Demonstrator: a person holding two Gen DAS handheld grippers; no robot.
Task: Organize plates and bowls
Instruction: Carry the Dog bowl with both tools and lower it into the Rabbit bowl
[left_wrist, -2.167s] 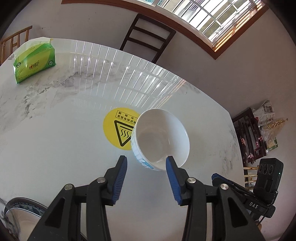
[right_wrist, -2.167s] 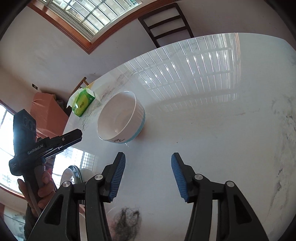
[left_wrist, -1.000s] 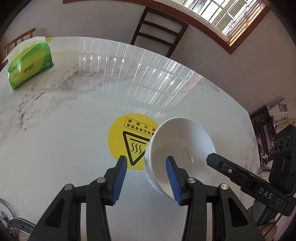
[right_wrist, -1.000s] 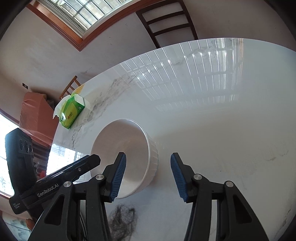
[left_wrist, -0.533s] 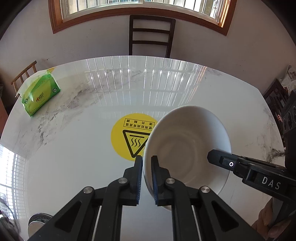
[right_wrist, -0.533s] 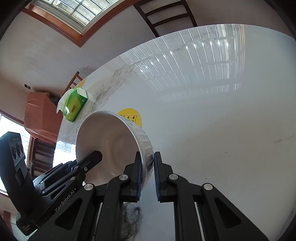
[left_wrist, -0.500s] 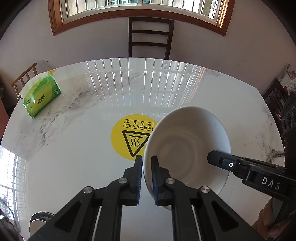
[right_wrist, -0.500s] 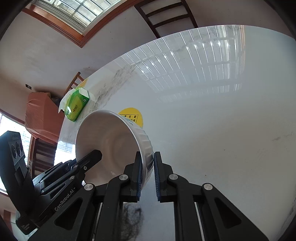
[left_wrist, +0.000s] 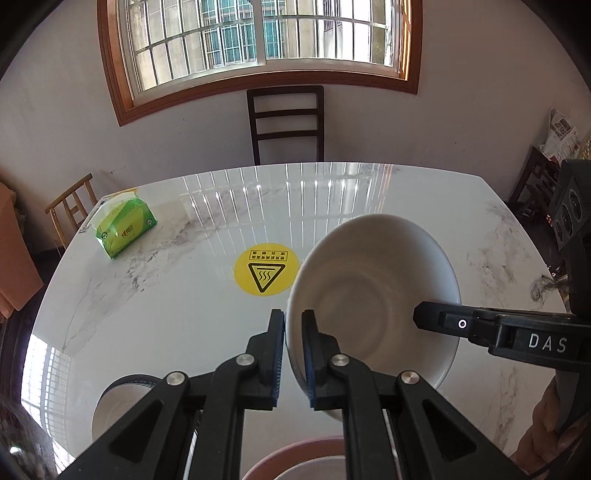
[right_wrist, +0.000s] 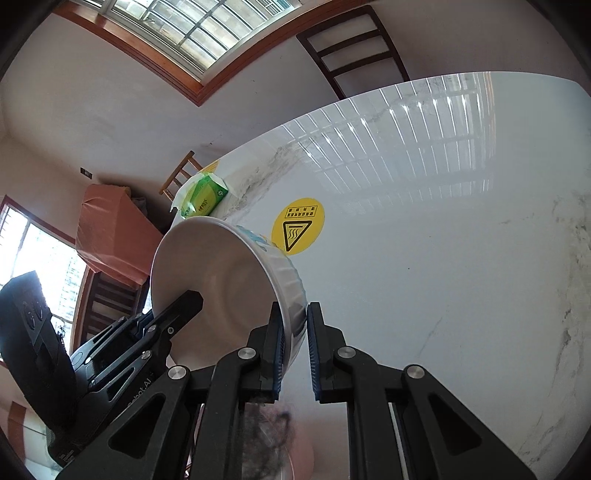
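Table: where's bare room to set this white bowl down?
Free: the stretch between the tissue pack and yellow sticker, and the far half of the table toward the chair. Crowded: the near edge, with a pink bowl and a dark-rimmed dish.

bowl: plain white inside, ribbed white outside with light-blue print | table: glossy white marble, grey veins | sticker just left of bowl: yellow disc, black triangle | tissue pack far left of bowl: green | gripper pads: blue on black | pink-rimmed bowl below bowl
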